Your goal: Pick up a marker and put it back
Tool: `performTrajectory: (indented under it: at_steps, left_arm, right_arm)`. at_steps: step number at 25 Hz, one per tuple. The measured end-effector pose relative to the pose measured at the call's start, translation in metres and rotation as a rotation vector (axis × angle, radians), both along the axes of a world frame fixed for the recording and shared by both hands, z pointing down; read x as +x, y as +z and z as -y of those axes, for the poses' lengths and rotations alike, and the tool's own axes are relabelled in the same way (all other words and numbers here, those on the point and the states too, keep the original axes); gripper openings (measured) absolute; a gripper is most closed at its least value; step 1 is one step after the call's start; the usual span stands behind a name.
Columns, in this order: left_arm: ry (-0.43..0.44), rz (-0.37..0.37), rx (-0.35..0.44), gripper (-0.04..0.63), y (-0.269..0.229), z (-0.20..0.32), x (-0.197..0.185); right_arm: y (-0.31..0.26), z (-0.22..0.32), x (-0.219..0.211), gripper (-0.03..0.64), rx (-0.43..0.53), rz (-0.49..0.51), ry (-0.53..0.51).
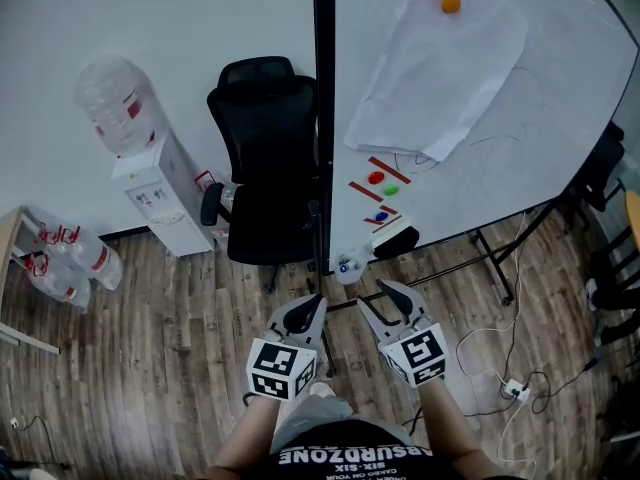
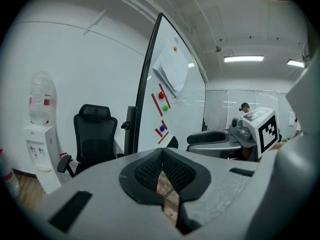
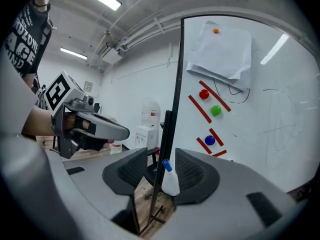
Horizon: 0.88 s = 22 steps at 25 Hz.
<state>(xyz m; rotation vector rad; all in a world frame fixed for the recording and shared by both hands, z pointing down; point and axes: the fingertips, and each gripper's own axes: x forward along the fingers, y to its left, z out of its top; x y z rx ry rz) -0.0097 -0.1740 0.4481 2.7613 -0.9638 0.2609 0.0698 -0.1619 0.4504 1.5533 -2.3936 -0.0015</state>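
A white cup [image 1: 349,269] holding a blue-capped marker [image 1: 343,266] hangs at the whiteboard's [image 1: 560,78] lower left corner, beside a black eraser [image 1: 396,241]. My left gripper [image 1: 308,306] is held low in front of it, shut, with nothing between the pads [image 2: 150,171]. To its right, my right gripper [image 1: 386,298] is open and empty. In the right gripper view the cup [image 3: 170,181] and the marker's blue cap [image 3: 165,164] show through the gap of my right gripper [image 3: 161,173], well beyond the fingertips. Neither gripper touches the cup.
A black office chair [image 1: 264,158] stands left of the whiteboard's post [image 1: 323,118]. A water dispenser [image 1: 152,183] and spare bottles [image 1: 72,258] are at the left. Paper [image 1: 440,63], coloured magnets [image 1: 376,178] and red tape mark the board. Cables and a power strip [image 1: 515,389] lie on the floor at the right.
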Motion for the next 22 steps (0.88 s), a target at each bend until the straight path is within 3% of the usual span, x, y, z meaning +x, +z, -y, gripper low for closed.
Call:
performTrajectory:
  at_steps: [22]
  left_arm:
    - [-0.04, 0.004, -0.054, 0.008, 0.035, 0.061, -0.001]
  right_arm:
    - [0.076, 0.079, -0.016, 0.166, -0.124, -0.268, -0.106]
